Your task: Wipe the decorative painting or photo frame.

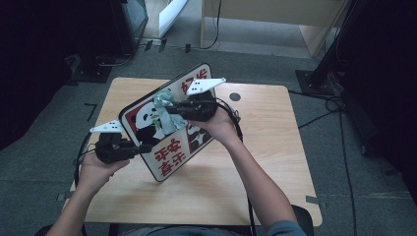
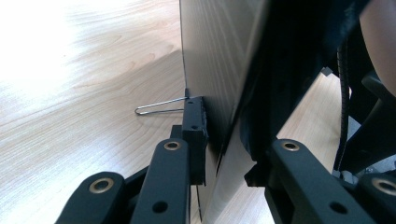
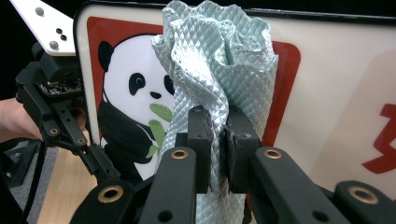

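1. Nearest to us in the right gripper view, the right tool (image 3: 219, 144) is clamped on a bunched pale green waffle-textured cloth (image 3: 219, 56), held against the face of a rectangular white sign with a panda picture, red panels and a black rim (image 3: 327, 93).
2. In the high view our left tool (image 1: 142, 147) grips the sign's near left edge (image 1: 162, 172) and holds it tilted up off the light wooden desk (image 1: 255, 162). In the left gripper view its jaws pinch the board's edge (image 2: 210, 70), beside a thin wire loop (image 2: 156, 108) on the back.
3. We judge the step in hand to be wiping the sign's face, with the cloth on the panda.
4. Next we should drag the cloth across the remaining panels while the left tool keeps the board steady.
5. We see no containers on the desk.
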Demonstrator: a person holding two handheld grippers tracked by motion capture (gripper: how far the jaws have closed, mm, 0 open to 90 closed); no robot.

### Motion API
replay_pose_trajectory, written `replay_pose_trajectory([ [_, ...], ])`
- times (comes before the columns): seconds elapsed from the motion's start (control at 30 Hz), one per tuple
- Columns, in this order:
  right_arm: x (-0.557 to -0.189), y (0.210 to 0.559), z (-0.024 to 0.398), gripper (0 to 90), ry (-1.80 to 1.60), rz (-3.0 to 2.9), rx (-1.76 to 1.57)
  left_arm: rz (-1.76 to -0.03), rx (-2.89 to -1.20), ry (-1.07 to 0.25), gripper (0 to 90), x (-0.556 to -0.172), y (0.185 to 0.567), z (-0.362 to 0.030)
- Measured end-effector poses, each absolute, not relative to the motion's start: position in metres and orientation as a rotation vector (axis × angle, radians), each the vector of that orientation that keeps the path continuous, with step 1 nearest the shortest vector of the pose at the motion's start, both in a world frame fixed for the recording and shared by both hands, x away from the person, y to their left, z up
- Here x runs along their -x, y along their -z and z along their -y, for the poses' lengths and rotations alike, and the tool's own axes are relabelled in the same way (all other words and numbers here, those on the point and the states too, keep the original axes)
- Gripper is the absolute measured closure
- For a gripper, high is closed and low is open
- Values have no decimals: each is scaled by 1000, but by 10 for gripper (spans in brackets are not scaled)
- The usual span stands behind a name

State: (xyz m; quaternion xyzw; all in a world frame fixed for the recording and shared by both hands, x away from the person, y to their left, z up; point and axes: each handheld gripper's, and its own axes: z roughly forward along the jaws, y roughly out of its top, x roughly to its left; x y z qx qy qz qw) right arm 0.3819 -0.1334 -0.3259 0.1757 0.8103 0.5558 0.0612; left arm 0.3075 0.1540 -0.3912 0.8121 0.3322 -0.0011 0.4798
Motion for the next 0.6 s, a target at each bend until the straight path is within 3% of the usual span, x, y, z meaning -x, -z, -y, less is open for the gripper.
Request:
replay_pose_trajectory([
  [0.6, -378, 336, 132, 831, -1674, -2477, -524, -804, -1988, 8, 755, -307, 391, -154],
])
